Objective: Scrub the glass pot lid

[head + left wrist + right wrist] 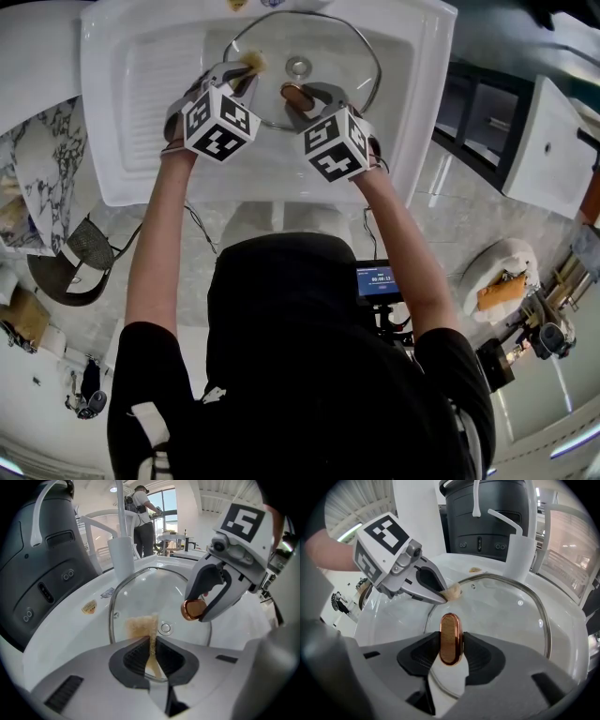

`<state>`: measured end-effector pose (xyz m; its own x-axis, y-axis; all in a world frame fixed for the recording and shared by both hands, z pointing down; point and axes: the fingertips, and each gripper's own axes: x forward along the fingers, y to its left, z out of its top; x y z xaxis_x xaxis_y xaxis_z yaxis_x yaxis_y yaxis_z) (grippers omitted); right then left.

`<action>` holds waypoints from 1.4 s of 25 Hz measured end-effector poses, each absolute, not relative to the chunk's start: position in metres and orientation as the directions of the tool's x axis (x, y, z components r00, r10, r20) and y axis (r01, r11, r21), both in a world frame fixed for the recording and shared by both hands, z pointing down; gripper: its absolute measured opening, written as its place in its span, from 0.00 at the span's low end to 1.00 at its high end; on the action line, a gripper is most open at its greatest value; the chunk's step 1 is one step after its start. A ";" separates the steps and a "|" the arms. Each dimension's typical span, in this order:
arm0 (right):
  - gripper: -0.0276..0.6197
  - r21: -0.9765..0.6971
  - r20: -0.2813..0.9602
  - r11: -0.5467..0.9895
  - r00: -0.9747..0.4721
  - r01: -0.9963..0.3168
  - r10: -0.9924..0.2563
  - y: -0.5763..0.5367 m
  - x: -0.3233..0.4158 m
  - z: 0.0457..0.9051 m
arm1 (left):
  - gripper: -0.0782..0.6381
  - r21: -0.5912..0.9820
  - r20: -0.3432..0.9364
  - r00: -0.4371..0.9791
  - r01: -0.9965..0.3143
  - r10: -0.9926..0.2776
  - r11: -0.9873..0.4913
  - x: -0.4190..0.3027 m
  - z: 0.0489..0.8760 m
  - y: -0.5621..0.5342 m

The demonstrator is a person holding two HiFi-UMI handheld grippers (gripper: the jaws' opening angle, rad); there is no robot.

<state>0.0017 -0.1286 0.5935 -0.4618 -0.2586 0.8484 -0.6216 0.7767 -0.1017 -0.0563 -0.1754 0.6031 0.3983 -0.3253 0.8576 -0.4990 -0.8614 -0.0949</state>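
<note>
My right gripper [451,645] pinches the copper knob [450,629] of the glass pot lid [501,606], likely slick and brittle, while my left gripper [152,645] clamps a soft scrub pad [139,626].

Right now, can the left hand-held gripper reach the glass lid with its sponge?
Probably yes: its sponge hangs close over the glass lid, with bare glass ahead. The right hand-held gripper, on the knob, blocks only the centre.

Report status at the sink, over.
Left gripper shut on tan scrub pad, pad at rim of glass lid. Right gripper shut on copper knob. Lid in sink, nothing blocking.
</note>
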 end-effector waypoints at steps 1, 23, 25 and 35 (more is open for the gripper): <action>0.27 -0.102 0.848 0.776 -0.462 -0.622 -0.259 -0.129 0.002 0.594 | 0.14 -0.090 0.857 0.400 -0.503 -0.323 -0.860 -0.057 0.604 -0.174; 0.27 -0.099 0.850 0.770 -0.456 -0.630 -0.263 -0.130 0.005 0.593 | 0.14 0.003 0.882 0.414 -0.485 -0.226 -0.875 -0.052 0.630 -0.129; 0.27 -0.099 0.850 0.769 -0.455 -0.631 -0.264 -0.130 0.006 0.593 | 0.14 0.017 0.881 0.420 -0.486 -0.216 -0.874 -0.051 0.633 -0.125; 0.27 -0.100 0.852 0.765 -0.452 -0.637 -0.265 -0.130 0.005 0.594 | 0.14 0.052 0.891 0.413 -0.503 -0.187 -0.863 -0.053 0.639 -0.115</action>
<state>0.0051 -0.1298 0.5938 -0.4521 -0.2649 0.8517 -0.6367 0.7645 -0.1001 -0.0528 -0.1152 0.6388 0.4134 -0.1874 0.8910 -0.5027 -0.8629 0.0517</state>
